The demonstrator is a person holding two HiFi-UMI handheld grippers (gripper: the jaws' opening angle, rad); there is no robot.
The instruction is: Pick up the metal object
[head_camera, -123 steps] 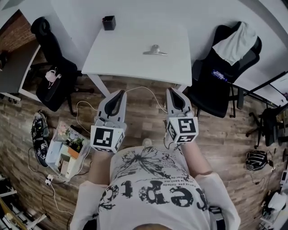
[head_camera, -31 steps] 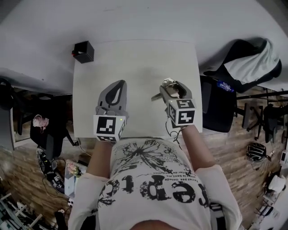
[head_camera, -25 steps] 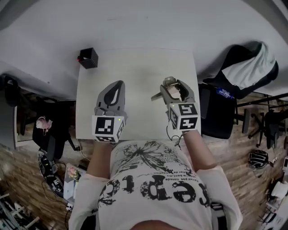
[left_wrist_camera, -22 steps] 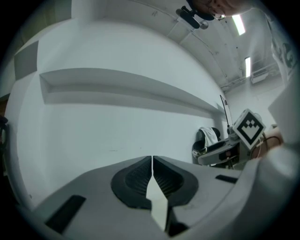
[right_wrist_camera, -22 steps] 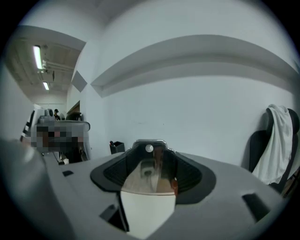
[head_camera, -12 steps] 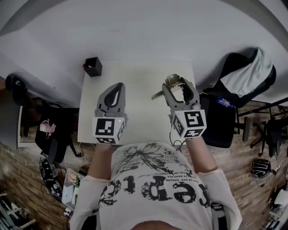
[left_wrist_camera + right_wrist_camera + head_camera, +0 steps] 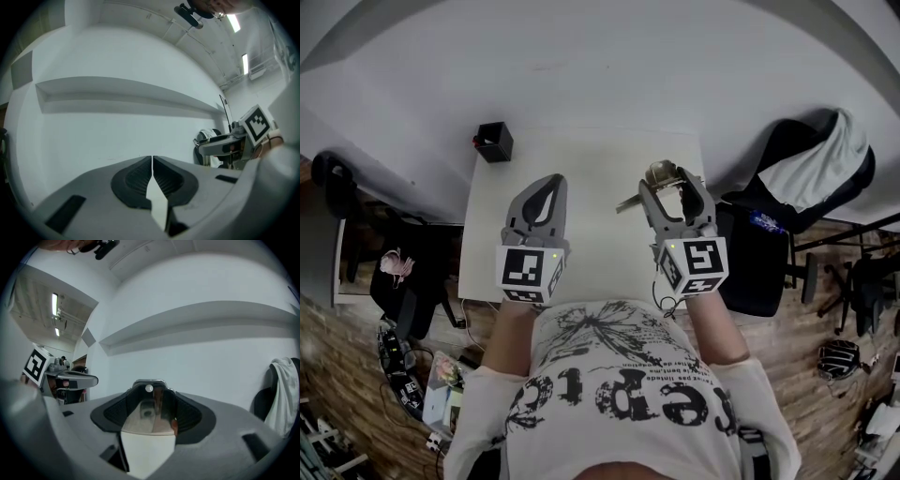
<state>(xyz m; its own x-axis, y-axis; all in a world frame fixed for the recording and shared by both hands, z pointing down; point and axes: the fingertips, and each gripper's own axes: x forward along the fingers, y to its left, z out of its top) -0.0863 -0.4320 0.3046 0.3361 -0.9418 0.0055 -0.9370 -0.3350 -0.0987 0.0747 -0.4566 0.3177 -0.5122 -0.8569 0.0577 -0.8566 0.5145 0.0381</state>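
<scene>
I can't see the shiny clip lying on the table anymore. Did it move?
Yes. The metal clip went from lying on the white table up into the right hand-held gripper, above the table's right side.

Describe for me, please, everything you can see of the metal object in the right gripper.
The metal object is a shiny, silvery, clip-like piece with a rounded top edge and a small round hole. It is clamped between the ribbed dark pads of the right gripper. In the head view a thin metal arm juts out to its left, over the white table. Only the pads visibly touch it.
</scene>
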